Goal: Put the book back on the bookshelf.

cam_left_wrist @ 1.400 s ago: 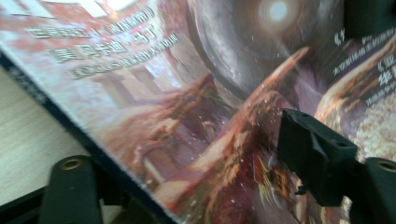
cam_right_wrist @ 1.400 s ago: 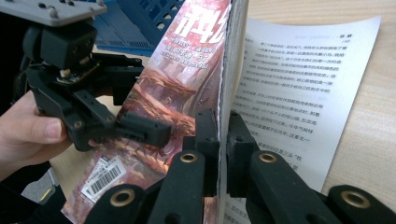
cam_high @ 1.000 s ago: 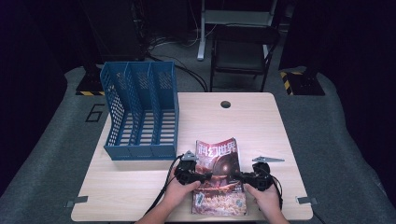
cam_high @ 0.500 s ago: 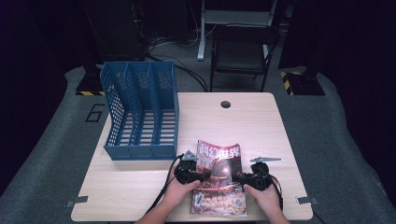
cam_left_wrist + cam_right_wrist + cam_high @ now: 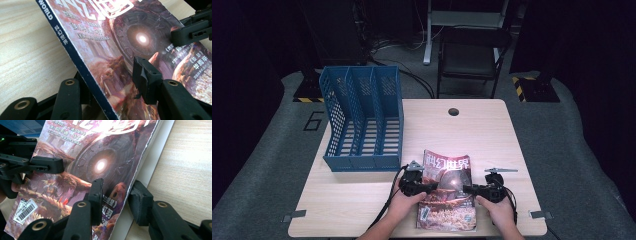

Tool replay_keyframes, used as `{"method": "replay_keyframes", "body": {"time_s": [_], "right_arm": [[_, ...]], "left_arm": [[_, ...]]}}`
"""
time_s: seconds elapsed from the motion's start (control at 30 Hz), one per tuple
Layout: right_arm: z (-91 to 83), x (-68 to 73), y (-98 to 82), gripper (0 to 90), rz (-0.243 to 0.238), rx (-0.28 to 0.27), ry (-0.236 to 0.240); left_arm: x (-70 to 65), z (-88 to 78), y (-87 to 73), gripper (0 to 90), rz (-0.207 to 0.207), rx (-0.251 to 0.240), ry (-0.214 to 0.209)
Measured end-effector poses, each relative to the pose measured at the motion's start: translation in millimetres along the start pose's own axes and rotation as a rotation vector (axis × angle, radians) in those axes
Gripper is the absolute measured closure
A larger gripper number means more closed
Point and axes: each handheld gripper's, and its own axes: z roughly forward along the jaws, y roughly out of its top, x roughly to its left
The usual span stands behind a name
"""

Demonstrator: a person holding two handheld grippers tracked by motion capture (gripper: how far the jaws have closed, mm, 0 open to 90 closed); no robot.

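We've got the magazine (image 5: pixel 447 192) near the surface's (image 5: pixel 472 125) front edge, straddled by the left hand-held gripper (image 5: pixel 110 82) at its spine. The right hand-held gripper (image 5: pixel 116 195) straddles its open edge. Both jaws have just been closing with the cover between them, so we squeeze evenly before lifting toward the blue file rack (image 5: pixel 362 120).

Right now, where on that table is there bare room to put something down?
Bare wood lies between the blue file rack and the table's right edge, around the small round hole. Another patch sits at the front left corner. It's crowded at front centre, where both grippers flank the magazine.
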Motion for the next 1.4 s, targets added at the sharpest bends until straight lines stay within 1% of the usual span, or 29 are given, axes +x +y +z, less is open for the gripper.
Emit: {"method": "replay_keyframes", "body": {"time_s": [0.23,0.37,0.43,0.5,0.53,0.57,0.6,0.63,0.7,0.77,0.8,0.83,0.87,0.9,0.97,1.0,1.07,1.1,1.13,1.17,1.2,1.23,1.27,1.3,1.33,1.37,1.4], "right_arm": [[-0.4,2.4,0.0,65.3,0.000,0.007,-0.014],[0.1,3.0,-0.1,60.1,0.011,0.004,-0.004],[0.6,4.0,0.1,58.4,-0.001,0.002,-0.007],[0.6,7.7,-0.3,57.5,0.001,0.007,-0.023],[1.2,7.9,-0.3,56.4,-0.011,0.000,-0.025],[1.2,7.9,-0.3,56.4,-0.011,0.000,-0.025],[2.2,9.3,-0.1,52.6,-0.018,-0.003,-0.023],[3.1,10.0,0.1,51.3,-0.021,-0.006,-0.022],[3.6,11.2,0.4,50.1,-0.021,-0.005,-0.025],[4.6,12.9,1.1,44.2,-0.022,-0.002,-0.016],[5.0,13.1,1.3,41.5,-0.034,-0.003,-0.007],[5.6,14.2,1.6,39.7,-0.030,0.000,-0.006],[6.3,14.4,1.7,37.6,-0.039,-0.002,0.001],[6.6,15.0,1.9,35.6,-0.033,0.000,0.007],[7.4,15.0,2.2,33.4,-0.035,0.002,0.021],[7.4,15.0,2.2,33.4,-0.035,0.002,0.021],[7.5,14.3,2.2,38.3,-0.035,0.003,0.016],[7.6,13.0,2.0,41.5,-0.041,-0.005,0.015],[7.2,11.9,1.3,44.6,-0.036,-0.006,0.016],[6.9,10.5,0.8,46.4,-0.022,-0.016,0.019],[7.2,8.9,-0.3,48.4,-0.012,-0.029,0.033],[7.4,8.7,-2.4,54.3,-0.018,-0.027,0.044],[7.4,8.7,-2.4,54.3,-0.018,-0.027,0.044],[7.8,7.2,-2.5,57.9,-0.052,-0.038,0.029],[7.2,6.7,-2.7,62.4,-0.043,-0.034,0.026],[6.0,4.4,-2.5,68.4,-0.011,-0.033,0.032],[5.2,3.9,-2.3,69.7,-0.006,-0.030,0.026]], "left_arm": [[0.8,0.0,0.3,55.4,-0.021,0.001,0.000],[0.8,0.1,0.7,54.5,-0.031,0.000,-0.004],[-0.6,0.6,1.2,52.0,-0.035,-0.001,-0.005],[-1.4,0.8,1.4,48.2,-0.030,0.003,-0.008],[-1.7,1.0,1.4,47.1,-0.030,0.003,-0.010],[-2.3,1.2,1.5,47.1,-0.032,0.002,-0.008],[-2.7,1.6,1.6,42.9,-0.032,0.000,-0.012],[-2.7,1.6,1.6,41.7,-0.025,0.004,-0.022],[-3.4,1.9,2.5,41.8,-0.032,0.011,-0.020],[-4.3,2.1,4.0,41.7,-0.032,0.021,-0.012],[-4.8,2.5,4.3,41.4,-0.036,0.020,-0.009],[-4.6,2.5,4.9,41.2,-0.038,0.025,-0.010],[-3.9,2.5,5.6,41.2,-0.039,0.028,-0.011],[-3.8,2.8,5.5,41.2,-0.051,0.023,-0.016],[-1.6,2.8,5.5,43.6,-0.048,0.019,-0.019],[-2.1,3.2,5.3,43.6,-0.041,0.014,-0.008],[-3.3,3.6,5.1,44.4,-0.013,0.012,0.007],[-4.0,3.8,4.9,44.5,-0.004,0.010,0.013],[-3.9,3.8,4.9,44.5,0.001,0.010,0.016],[-3.9,3.7,4.9,44.9,-0.004,0.009,0.018],[-4.1,4.0,4.8,46.1,-0.021,0.002,0.018],[-3.5,3.9,5.0,50.1,-0.026,-0.001,0.024],[-2.5,3.6,5.2,50.1,-0.032,0.001,0.023],[-1.6,3.5,5.2,51.4,-0.038,-0.001,0.024],[-1.2,3.8,5.3,52.1,-0.049,-0.007,0.021],[-0.2,3.6,5.3,53.7,-0.048,-0.005,0.020],[0.5,3.8,5.5,54.5,-0.051,-0.006,0.017]]}}
